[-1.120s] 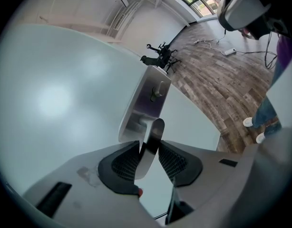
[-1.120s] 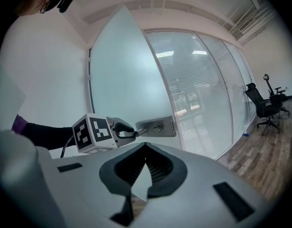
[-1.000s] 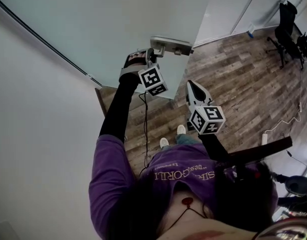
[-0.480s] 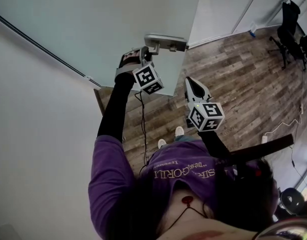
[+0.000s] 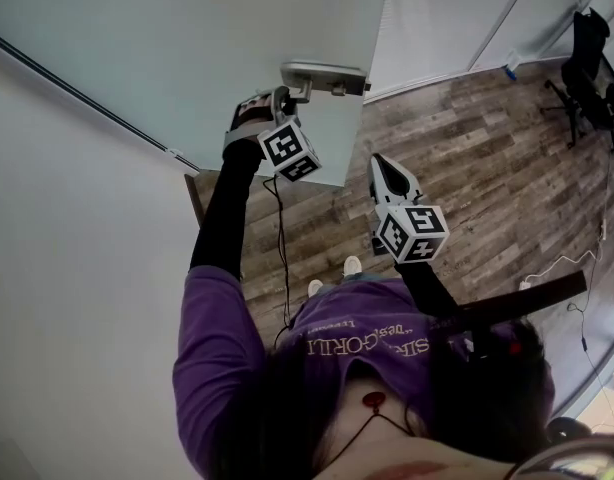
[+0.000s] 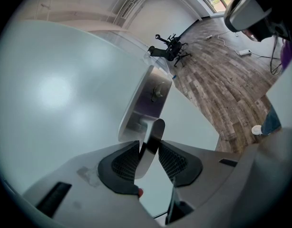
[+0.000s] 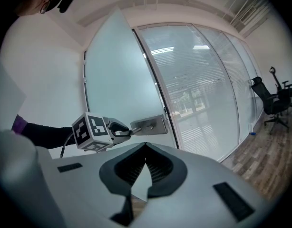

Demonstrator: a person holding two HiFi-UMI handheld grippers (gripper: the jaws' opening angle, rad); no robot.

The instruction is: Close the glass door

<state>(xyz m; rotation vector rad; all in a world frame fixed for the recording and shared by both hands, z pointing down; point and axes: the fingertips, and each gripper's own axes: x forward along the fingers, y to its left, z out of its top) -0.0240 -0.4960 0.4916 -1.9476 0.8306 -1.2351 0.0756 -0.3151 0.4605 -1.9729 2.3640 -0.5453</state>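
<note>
I see a grey-brown wood plank floor [image 5: 487,148] and a plain white wall [image 5: 67,298] on the left. Glass partitions with blinds [image 7: 203,80] run along the far side, bright light patches showing in them. Black office chair [image 5: 590,38] in the corner, white power strip [image 6: 242,52] on the floor.

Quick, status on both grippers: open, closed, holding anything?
Left gripper: closed on the handle.
Right gripper: closed, empty.
</note>
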